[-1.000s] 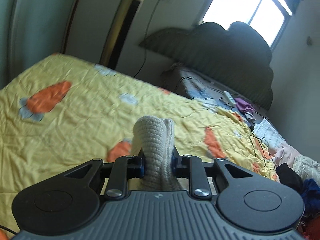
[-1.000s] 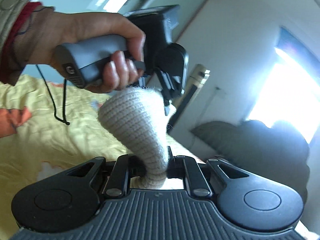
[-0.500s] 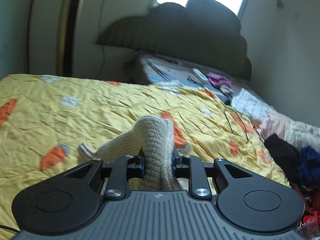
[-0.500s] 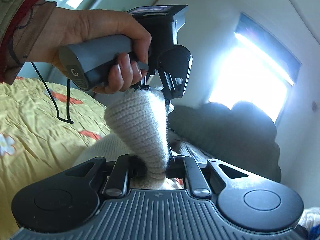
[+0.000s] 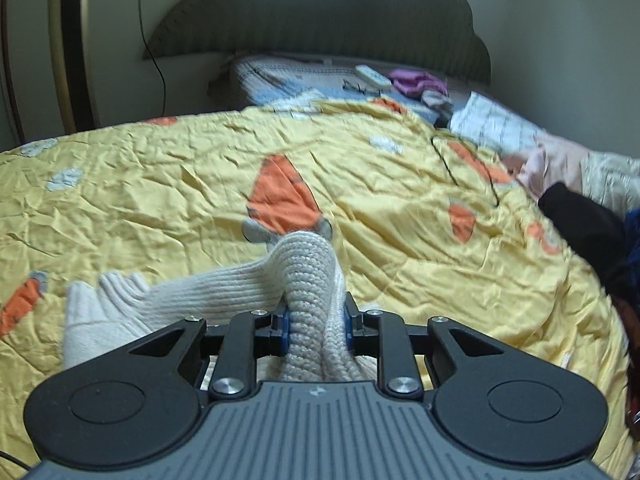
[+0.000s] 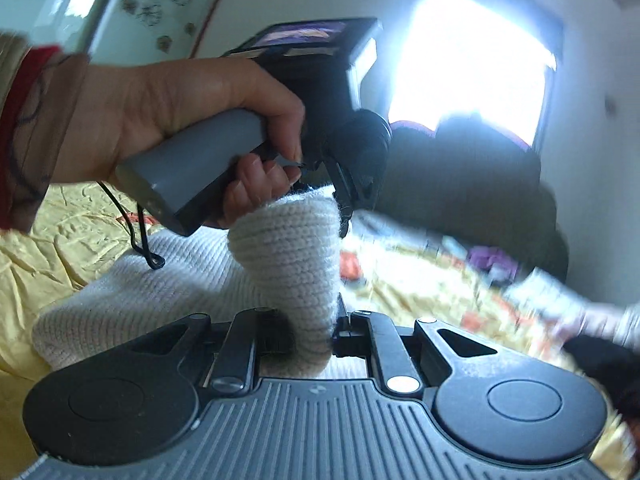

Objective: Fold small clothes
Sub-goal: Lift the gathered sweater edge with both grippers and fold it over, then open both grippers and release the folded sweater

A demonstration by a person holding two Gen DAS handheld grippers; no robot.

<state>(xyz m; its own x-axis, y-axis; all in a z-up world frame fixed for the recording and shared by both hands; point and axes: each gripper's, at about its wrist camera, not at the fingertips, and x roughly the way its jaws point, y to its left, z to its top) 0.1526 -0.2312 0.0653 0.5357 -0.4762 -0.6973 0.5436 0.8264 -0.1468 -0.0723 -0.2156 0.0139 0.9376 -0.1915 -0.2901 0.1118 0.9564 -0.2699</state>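
A cream knitted garment (image 5: pixel 308 280) is pinched in both grippers. My left gripper (image 5: pixel 314 320) is shut on a bunched fold of it; a ribbed sleeve (image 5: pixel 120 304) trails left onto the yellow quilt (image 5: pixel 160 200). My right gripper (image 6: pixel 312 332) is shut on another fold of the same knit (image 6: pixel 288 248). In the right wrist view the left gripper (image 6: pixel 344 184), held in the person's hand (image 6: pixel 180 104), grips the knit just above. The rest of the garment (image 6: pixel 132 292) lies on the bed to the left.
The yellow quilt with orange carrot prints covers the bed. A dark headboard (image 5: pixel 320 32) stands at the back. Piled clothes, black (image 5: pixel 580 220) and pink (image 5: pixel 548 168), lie along the right edge. A thin black cable (image 5: pixel 468 168) lies on the quilt. A bright window (image 6: pixel 472 60) faces the right camera.
Both grippers have come down toward the bed with the knit still held. The sleeve and body of the garment now rest on the quilt. The left view has swung right.
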